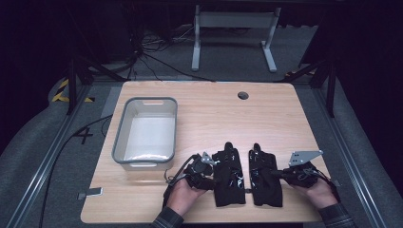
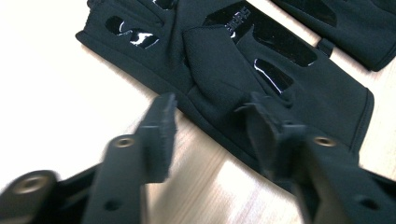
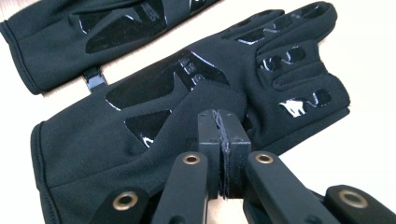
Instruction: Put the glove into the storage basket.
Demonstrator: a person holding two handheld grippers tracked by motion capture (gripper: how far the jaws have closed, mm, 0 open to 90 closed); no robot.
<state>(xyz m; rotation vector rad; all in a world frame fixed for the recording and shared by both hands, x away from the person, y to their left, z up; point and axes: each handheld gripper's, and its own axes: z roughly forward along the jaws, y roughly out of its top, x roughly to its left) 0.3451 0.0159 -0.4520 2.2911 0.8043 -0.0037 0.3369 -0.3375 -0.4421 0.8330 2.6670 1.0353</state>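
Note:
Two black gloves with glossy grip patches lie palm up, side by side, near the table's front edge: the left glove (image 1: 229,175) and the right glove (image 1: 264,176). My left gripper (image 1: 214,172) comes in from the left. In the left gripper view it (image 2: 212,126) is open, its jaws standing on either side of the left glove's (image 2: 224,70) thumb just above the wood. My right gripper (image 1: 279,174) comes in from the right. In the right gripper view it (image 3: 220,122) is shut, its tips at the thumb of the right glove (image 3: 84,154); no fabric shows between the pads.
A grey plastic bin (image 1: 120,127) stands on the left half of the wooden table (image 1: 266,118). A round cable hole (image 1: 243,95) sits near the far edge. The other glove lies past each gripper (image 2: 355,28) (image 3: 70,37). A small grey tab (image 1: 94,192) rests at the front left corner.

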